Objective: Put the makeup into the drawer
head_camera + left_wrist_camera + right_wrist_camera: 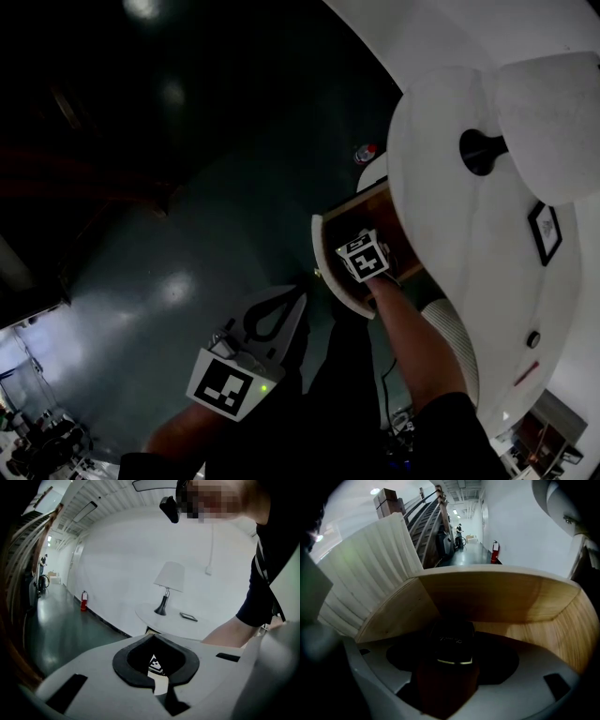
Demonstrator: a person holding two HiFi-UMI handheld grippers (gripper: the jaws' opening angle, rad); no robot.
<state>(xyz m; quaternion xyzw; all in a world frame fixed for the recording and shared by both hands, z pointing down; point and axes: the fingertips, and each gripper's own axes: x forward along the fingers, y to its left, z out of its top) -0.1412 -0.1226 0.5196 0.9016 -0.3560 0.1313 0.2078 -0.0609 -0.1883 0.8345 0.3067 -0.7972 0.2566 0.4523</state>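
Right claw (449, 679) gripping makeup (451, 641) inside drawer (501, 597), unseen in head view, left claw (157, 688) closed

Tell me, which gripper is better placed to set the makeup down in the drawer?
Right. The right gripper holds the makeup inside the open wooden drawer. The left gripper hangs away from the drawer, jaws together, nothing between them.
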